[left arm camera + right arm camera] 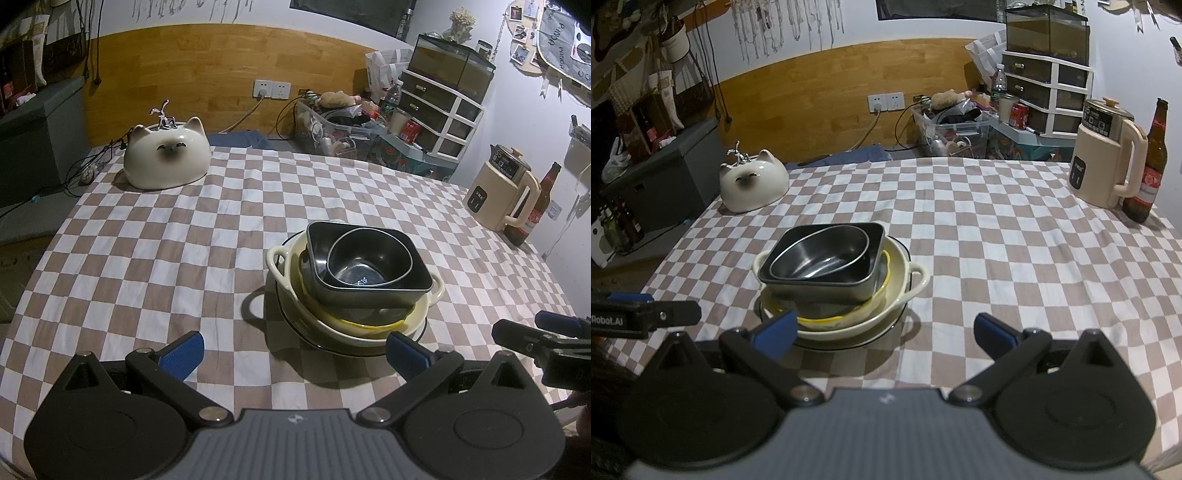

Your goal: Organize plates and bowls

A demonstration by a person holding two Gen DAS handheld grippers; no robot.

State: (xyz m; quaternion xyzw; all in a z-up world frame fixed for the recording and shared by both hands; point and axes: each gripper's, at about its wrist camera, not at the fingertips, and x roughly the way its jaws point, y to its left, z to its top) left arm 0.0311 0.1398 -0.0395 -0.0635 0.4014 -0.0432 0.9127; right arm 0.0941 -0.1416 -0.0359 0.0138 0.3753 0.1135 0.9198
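The left hand-held gripper bore "Robot.AI" on its side, readable in the right wrist view. A kettle with an unreadable panel stood at the worktop's far right corner, a red-labelled beer bottle just beside it. Near the front edge sat one stack: a round black bowl inside a square black dish, over a yellow-rimmed bowl, a cream handled bowl and a black-rimmed plate. Both grippers' fingers stood wide apart, empty; the right hand-held gripper hovered before the stack.
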